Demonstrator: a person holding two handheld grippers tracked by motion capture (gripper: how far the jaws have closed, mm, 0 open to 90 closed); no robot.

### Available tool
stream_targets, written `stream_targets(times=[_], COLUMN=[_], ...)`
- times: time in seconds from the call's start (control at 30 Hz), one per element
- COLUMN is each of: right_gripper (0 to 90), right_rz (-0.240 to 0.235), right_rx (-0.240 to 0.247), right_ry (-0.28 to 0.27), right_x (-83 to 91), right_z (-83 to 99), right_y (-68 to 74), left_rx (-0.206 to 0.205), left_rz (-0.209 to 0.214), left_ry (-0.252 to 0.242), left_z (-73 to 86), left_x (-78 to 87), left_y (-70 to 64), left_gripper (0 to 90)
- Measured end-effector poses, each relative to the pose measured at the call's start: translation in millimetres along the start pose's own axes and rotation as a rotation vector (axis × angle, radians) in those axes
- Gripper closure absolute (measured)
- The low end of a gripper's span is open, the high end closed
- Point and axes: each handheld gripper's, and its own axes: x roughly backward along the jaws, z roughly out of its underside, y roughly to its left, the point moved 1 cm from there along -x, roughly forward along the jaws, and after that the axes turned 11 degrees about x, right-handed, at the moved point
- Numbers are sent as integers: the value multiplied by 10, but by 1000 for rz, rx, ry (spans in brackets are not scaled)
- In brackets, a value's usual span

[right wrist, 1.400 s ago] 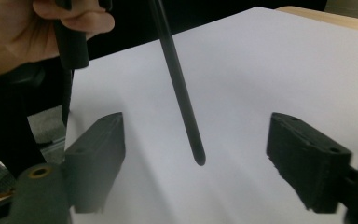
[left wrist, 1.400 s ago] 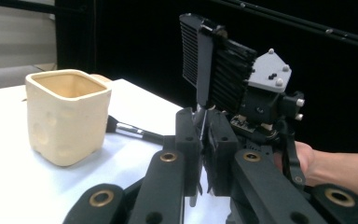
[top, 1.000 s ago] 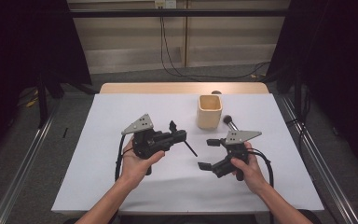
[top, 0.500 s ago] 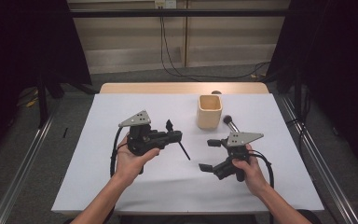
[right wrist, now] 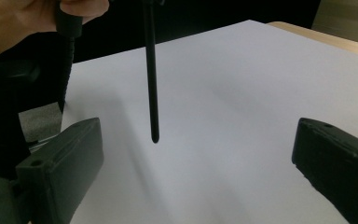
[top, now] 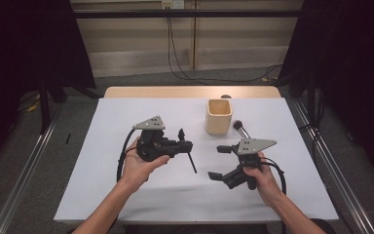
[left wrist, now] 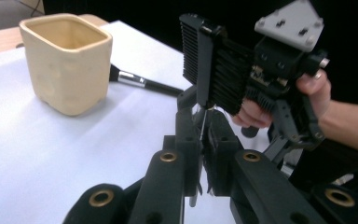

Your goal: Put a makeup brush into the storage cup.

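Note:
My left gripper is shut on a thin black stick, which slants down toward the white tabletop without touching it. In the left gripper view the jaws of that gripper are pressed together around the stick. My right gripper is open and empty, facing the stick from the right. In the right gripper view the stick hangs between and beyond the wide-apart jaws of that gripper. A beige square cup stands upright behind both grippers.
A black-handled makeup brush with a metal ferrule lies on the table right of the cup, also visible behind the cup as the brush. The table's wooden far edge borders the floor and cables.
My left gripper has turned a little, so the stick now hangs steeper. The right gripper has barely moved and stays open.

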Motion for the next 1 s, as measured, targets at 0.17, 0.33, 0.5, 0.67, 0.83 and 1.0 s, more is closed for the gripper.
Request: stream_targets(times=[0.17,0.33,0.5,0.67,0.83,1.0], right_gripper=[31,58,58,58,44,37], right_rz=[-12,-9,-28,-29,-51,-69], right_rx=[-1,-2,2,20,12,27], right_ry=[-9,1,0,17,15,13], right_x=[11,3,-37,-124,-246,-362], right_z=[-11,-30,-77,-173,-220,-293], right_y=[1,6,11,-9,-31,-24], left_rx=[-7,-37,-48,-36,-20,-11], left_rz=[-2,4,-14,-14,-16,-34], left_ry=[37,99,117,100,84,75], left_z=[-62,-125,-183,-187,-165,-144], left_x=[-57,-137,-188,-157,-102,-39], left_y=[-20,-120,-112,-79,-41,6], left_gripper=[856,856,856,856,856,856])
